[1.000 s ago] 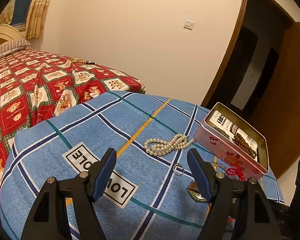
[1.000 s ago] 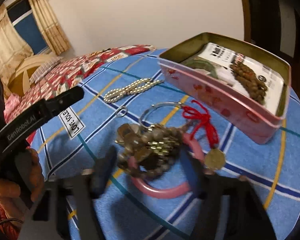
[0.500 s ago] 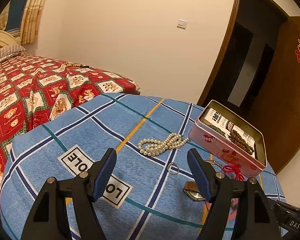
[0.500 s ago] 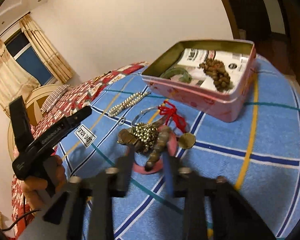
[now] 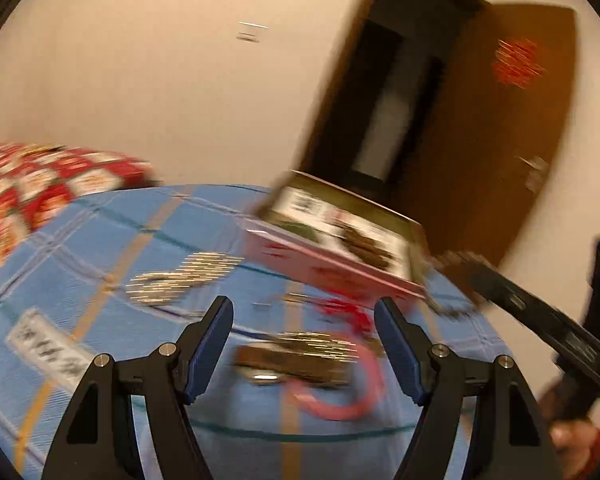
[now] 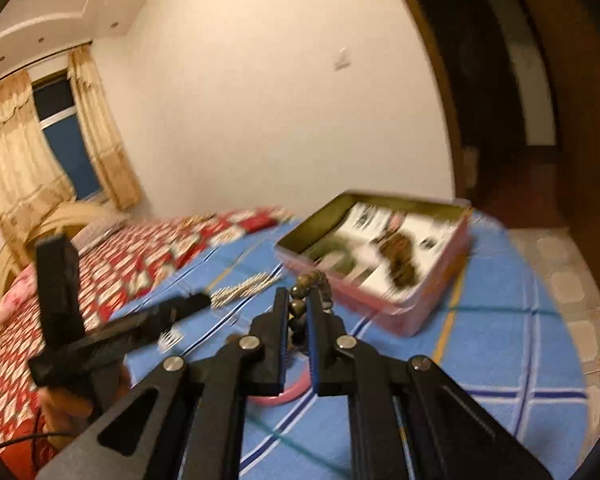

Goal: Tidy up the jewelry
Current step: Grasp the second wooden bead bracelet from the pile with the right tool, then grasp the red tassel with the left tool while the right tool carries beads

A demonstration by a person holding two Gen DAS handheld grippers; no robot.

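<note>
My right gripper is shut on a brown bead bracelet and holds it above the blue checked cloth, just short of the open pink tin. The tin holds a card, a green ring and brown beads. My left gripper is open and empty above a pile of small metal jewelry and a pink bangle. A pearl necklace lies left of the tin. A red cord lies near the tin. Both views are blurred.
A bed with a red patterned quilt lies to the left of the blue cloth. An open brown door stands behind the tin. The left gripper body shows in the right wrist view.
My right gripper closed on the brown bead bracelet and lifted it off the pile toward the tin. My left gripper swung right, over the jewelry pile.
</note>
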